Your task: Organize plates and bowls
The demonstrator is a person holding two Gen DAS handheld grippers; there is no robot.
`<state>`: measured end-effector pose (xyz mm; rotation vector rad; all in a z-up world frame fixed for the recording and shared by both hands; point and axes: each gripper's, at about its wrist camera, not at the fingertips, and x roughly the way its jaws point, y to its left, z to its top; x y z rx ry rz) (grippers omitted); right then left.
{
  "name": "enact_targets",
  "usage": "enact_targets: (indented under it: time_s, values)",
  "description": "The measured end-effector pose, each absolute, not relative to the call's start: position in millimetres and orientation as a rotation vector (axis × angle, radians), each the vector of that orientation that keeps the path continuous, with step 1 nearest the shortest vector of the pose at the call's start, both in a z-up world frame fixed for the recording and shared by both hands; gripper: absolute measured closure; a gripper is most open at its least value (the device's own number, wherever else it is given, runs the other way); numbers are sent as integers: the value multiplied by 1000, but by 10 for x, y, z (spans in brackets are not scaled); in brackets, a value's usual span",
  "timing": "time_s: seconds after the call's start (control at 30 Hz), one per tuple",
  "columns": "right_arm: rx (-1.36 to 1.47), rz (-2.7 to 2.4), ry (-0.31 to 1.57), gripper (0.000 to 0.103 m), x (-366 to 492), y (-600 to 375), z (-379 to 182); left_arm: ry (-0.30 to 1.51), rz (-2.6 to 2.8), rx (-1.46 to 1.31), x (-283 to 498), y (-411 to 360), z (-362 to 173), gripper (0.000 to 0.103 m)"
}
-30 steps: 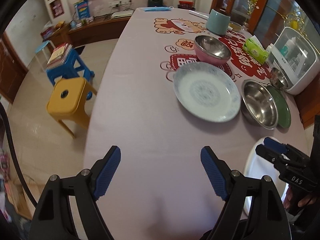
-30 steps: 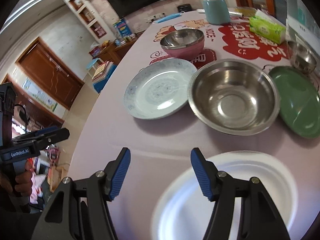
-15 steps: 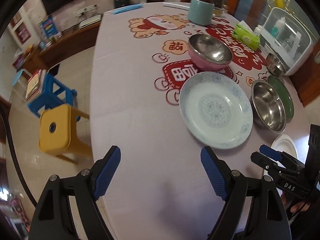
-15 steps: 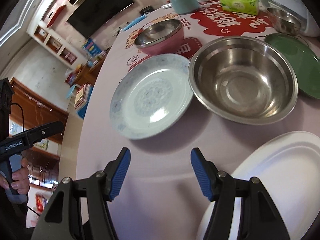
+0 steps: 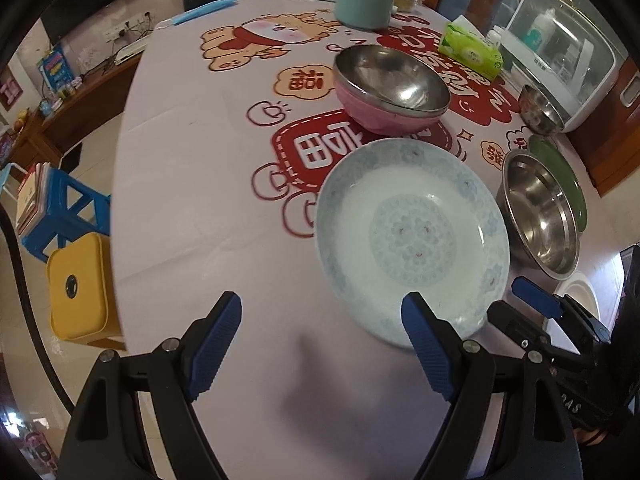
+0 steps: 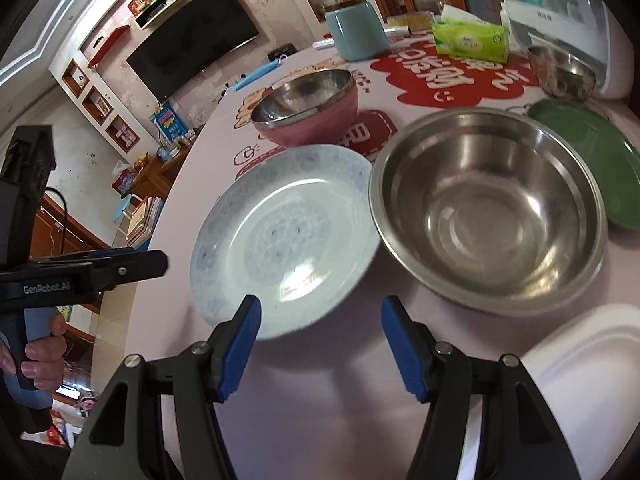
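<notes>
A pale blue patterned plate (image 5: 412,240) (image 6: 284,244) lies on the table near its front edge. My left gripper (image 5: 320,344) is open and empty, just short of the plate's near rim. My right gripper (image 6: 320,348) is open and empty, close to the plate's near right rim. Right of the plate stands a large steel bowl (image 5: 540,216) (image 6: 488,208), partly over a green plate (image 5: 568,176) (image 6: 592,160). Behind is a pink bowl with a steel bowl in it (image 5: 390,88) (image 6: 308,108). A white plate (image 6: 584,372) (image 5: 576,292) lies at the near right.
A small steel bowl (image 6: 562,70), a green tissue pack (image 6: 472,40), a teal canister (image 6: 356,32) and a white appliance (image 5: 560,56) stand at the back right. A yellow stool (image 5: 78,284) and a blue stool (image 5: 64,208) stand left of the table edge.
Both grippers have moved forward and towards the pale blue plate, which now fills more of each view. The right gripper has left the white plate. Both stayed open.
</notes>
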<state>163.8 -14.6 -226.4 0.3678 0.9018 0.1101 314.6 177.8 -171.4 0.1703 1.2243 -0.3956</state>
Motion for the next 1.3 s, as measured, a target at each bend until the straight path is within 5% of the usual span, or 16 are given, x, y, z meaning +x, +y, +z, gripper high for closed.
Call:
enact_targets:
  time_s: [0.37, 0.8, 1.3]
  values:
    - [323, 44, 872, 40, 1768, -86, -2444, 1224, -405, 137, 3355, 1660, -2135, 22]
    - [275, 27, 825, 41, 1840, -74, -2470, 1171, -439, 122, 3410, 1570, -2279, 35]
    - [326, 16, 813, 75, 1865, -179, -2508, 1138, -447, 78, 3358, 1528, -2259, 63]
